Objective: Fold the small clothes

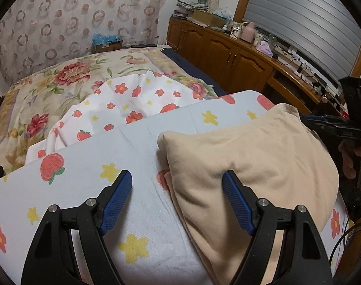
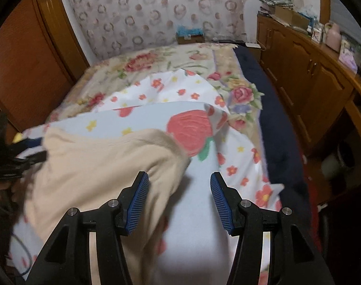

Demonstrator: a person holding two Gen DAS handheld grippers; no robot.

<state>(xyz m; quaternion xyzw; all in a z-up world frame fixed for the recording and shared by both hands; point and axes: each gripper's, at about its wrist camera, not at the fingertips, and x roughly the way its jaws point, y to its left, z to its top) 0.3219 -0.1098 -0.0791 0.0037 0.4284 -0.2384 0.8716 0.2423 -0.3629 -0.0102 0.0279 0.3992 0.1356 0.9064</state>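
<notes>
A beige garment (image 1: 251,156) lies folded on a pale blue mat (image 1: 90,166) printed with strawberries and yellow flowers. My left gripper (image 1: 177,174) stands open at the garment's left edge. Its right finger (image 1: 237,197) rests on the beige cloth and its left finger is over the bare mat. My right gripper (image 2: 179,175) is open at the right edge of the beige garment (image 2: 97,166); its left finger overlaps the cloth and its right finger is over the mat (image 2: 194,225). Nothing is pinched. Each gripper shows at the other view's edge: the right gripper (image 1: 323,121) and the left gripper (image 2: 33,146).
Beyond the mat, a white strawberry-print sheet (image 1: 123,99) lies on a floral quilt (image 1: 49,87). A navy bed edge (image 2: 275,123) runs on the right beside a cluttered wooden cabinet (image 1: 228,49). A cardboard box (image 1: 106,44) sits by the curtain. A cable (image 1: 344,237) loops low right.
</notes>
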